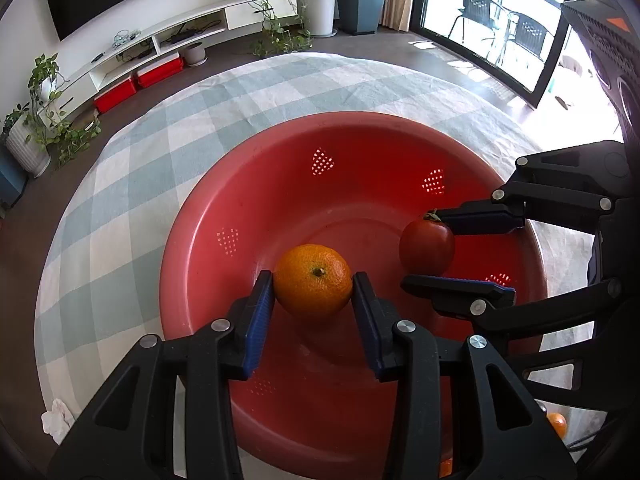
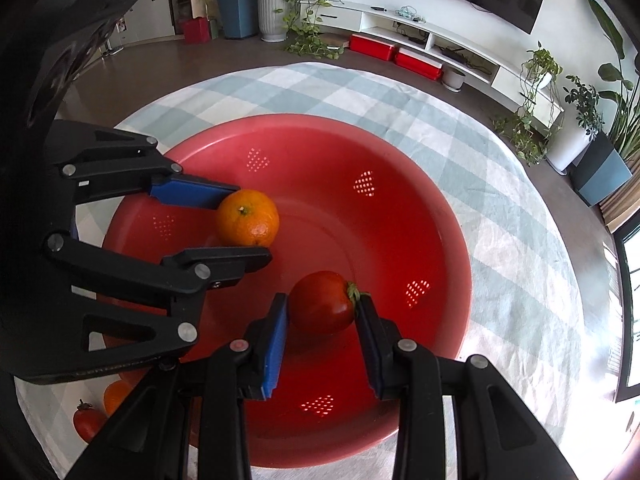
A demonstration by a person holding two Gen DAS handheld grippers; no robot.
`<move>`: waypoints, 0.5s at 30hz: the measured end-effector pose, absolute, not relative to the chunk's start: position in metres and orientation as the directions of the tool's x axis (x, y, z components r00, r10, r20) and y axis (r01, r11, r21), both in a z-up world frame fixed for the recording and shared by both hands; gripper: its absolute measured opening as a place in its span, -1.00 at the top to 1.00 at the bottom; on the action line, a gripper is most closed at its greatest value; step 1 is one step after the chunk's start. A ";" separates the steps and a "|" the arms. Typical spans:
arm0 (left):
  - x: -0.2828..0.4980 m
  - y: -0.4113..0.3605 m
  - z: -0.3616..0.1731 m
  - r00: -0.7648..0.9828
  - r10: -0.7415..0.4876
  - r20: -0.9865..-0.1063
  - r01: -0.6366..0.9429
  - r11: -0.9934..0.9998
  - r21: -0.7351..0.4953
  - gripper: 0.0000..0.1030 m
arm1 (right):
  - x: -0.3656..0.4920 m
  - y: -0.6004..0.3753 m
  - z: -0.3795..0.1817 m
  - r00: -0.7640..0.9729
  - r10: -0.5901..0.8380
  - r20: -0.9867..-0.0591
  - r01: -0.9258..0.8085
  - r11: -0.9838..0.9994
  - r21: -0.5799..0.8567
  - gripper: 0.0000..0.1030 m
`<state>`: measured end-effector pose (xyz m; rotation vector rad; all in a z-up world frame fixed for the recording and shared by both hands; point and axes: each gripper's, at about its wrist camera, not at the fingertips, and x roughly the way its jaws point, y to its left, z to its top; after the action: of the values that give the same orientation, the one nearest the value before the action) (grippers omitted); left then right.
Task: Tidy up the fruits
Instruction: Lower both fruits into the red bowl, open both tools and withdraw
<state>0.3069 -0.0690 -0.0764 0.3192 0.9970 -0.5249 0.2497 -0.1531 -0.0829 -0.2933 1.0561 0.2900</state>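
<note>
A red perforated bowl [image 1: 280, 140] [image 2: 400, 240] stands on the checked cloth. My left gripper [image 1: 313, 277] [image 2: 252, 224] is shut on an orange [image 1: 312, 294] [image 2: 247, 222], blue pads pressing both its sides, low inside the bowl's left half. Beside it, my right gripper [image 2: 323, 299] [image 1: 424, 246] is shut on a red tomato [image 2: 322, 308] [image 1: 426, 250] with a green stem, also down inside the bowl. I cannot tell whether either fruit touches the bowl's floor. The two fruits are apart.
A pale green and white checked cloth [image 1: 160, 152] covers the round table. Another orange [image 2: 114, 396] [image 1: 558, 424] and another tomato [image 2: 86, 420] lie on it near the bowl's front rim. A crumpled white tissue [image 1: 56, 416] sits at the cloth's edge.
</note>
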 end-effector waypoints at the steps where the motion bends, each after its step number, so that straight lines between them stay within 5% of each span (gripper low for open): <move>1: 0.307 -0.069 -0.076 0.434 -0.272 -0.859 0.555 0.832 0.018 0.27 | 0.250 -0.153 -0.083 0.462 0.092 -0.882 -0.371 0.924 -0.098 0.28; 9: 0.307 -0.071 -0.075 0.440 -0.273 -0.855 0.558 0.830 0.021 0.26 | 0.248 -0.153 -0.081 0.469 0.078 -0.880 -0.367 0.923 -0.114 0.21; 15: 0.303 -0.062 -0.066 0.460 -0.287 -0.840 0.533 0.846 0.003 0.11 | 0.247 -0.161 -0.073 0.487 0.090 -0.869 -0.336 0.937 -0.091 -0.08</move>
<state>0.3031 -0.0617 -0.0663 0.2821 0.9692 -0.5125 0.2466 -0.1606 -0.0729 -0.2634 1.0327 0.2630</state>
